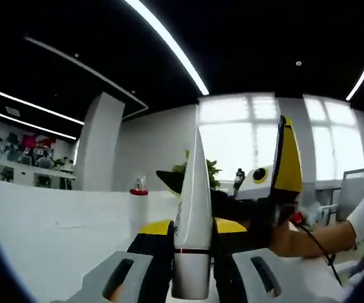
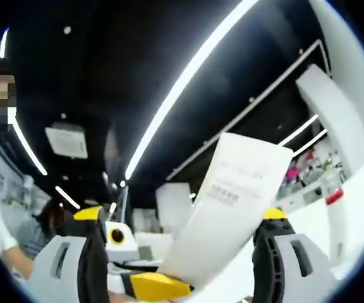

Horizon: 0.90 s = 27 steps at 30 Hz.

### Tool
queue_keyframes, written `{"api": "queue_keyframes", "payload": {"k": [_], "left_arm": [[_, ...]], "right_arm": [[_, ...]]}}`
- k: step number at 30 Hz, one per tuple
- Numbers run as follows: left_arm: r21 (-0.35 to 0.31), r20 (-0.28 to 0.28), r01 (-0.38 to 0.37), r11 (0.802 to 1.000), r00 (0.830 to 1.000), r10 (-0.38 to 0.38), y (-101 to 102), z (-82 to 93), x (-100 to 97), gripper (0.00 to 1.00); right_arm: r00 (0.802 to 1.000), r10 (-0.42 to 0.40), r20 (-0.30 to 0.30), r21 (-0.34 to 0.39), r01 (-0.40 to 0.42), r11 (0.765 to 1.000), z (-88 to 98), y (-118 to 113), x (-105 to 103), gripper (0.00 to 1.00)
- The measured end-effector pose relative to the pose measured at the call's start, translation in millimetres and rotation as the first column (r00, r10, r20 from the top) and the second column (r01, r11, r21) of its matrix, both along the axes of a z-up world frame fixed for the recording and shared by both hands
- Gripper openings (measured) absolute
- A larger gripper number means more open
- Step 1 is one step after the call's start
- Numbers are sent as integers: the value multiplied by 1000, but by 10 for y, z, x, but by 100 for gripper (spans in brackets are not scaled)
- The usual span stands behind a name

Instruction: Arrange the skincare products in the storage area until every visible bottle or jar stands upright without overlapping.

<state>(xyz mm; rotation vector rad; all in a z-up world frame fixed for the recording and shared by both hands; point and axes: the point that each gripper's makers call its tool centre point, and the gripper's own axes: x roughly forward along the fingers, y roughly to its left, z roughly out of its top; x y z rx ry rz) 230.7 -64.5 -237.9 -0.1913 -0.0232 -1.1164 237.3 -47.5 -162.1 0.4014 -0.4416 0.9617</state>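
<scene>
Left gripper clamps a white tube, crimped end pointing forward between its jaws. Right gripper: flat white tube stands between its jaws, can't tell if clamped. Right gripper sits just right of left's jaws.

A dark ceiling carries long light strips running from 12 toward 5 o'clock. Bright windows fill the wall at 2 o'clock, with a white pillar at 9 o'clock. A green plant stands before the glass. A white surface spreads at 8 o'clock.
</scene>
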Motion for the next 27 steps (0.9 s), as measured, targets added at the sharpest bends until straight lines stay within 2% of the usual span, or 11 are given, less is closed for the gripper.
{"api": "queue_keyframes", "payload": {"k": [5,7,9,12,14,15,18,20,22,25,27], "left_arm": [[59,52,-43,997,998,40,-65,-64,20,22],[89,76,-64,994,995,58,-81,-100,31,22],[124,110,-86,989,991,73,-82,-116,42,22],[207,220,-188,960,965,141,-76,-137,90,22],[242,264,-238,941,949,173,-51,-157,128,22],[271,298,-273,923,936,189,-32,-175,152,22],[333,426,-405,852,870,247,37,-200,202,22],[340,521,-513,788,800,297,93,-179,237,22],[330,539,-543,772,780,317,113,-160,251,22],[324,499,-535,780,797,340,146,-168,277,22],[315,457,-513,799,819,346,185,-183,288,22]], "right_arm": [[997,-55,-45,-16,55,998,-121,-136,111,77],[992,-71,-107,-1,71,997,-174,-235,188,63],[988,-79,-131,2,80,997,-200,-291,241,48],[982,-56,-182,19,60,998,-242,-312,290,47],[980,-47,-192,9,49,999,-259,-290,301,47],[978,-47,-202,1,48,999,-276,-265,305,47],[976,-52,-212,-17,49,999,-315,-230,313,47],[974,-50,-221,-20,47,999,-340,-219,305,47],[974,-44,-220,-12,43,999,-331,-221,294,47],[974,5,-225,29,2,1000,-293,-200,233,51],[976,1,-217,26,5,1000,-293,-198,224,41]]}}
